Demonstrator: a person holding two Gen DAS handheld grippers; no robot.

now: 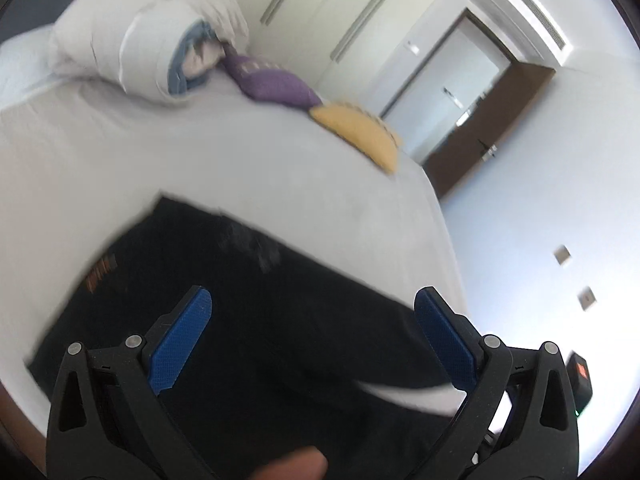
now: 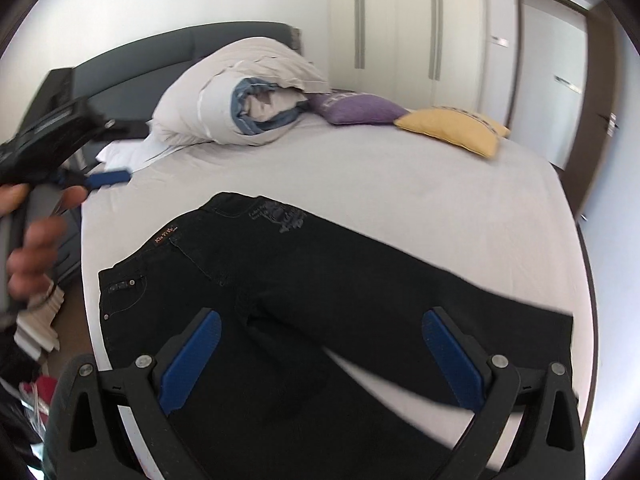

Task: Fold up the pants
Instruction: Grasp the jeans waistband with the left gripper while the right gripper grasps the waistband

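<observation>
Black pants (image 2: 304,280) lie flat on the white bed (image 2: 400,184), waistband toward the left, the two legs spread toward the right and the near edge. In the left wrist view the same pants (image 1: 248,320) fill the lower middle. My left gripper (image 1: 314,300) hovers above them, open, nothing between its blue pads. My right gripper (image 2: 322,322) is open too, held over the crotch and the legs. The left gripper (image 2: 108,178) also shows at the far left of the right wrist view, held by a hand (image 2: 36,248), its state unclear there.
A rolled white duvet (image 2: 240,96) sits at the head of the bed, with a purple cushion (image 2: 360,108) and a yellow cushion (image 2: 452,128) beside it. Wardrobe doors (image 2: 400,24) and a room door (image 2: 552,92) stand behind. Clutter (image 2: 36,332) lies on the floor at left.
</observation>
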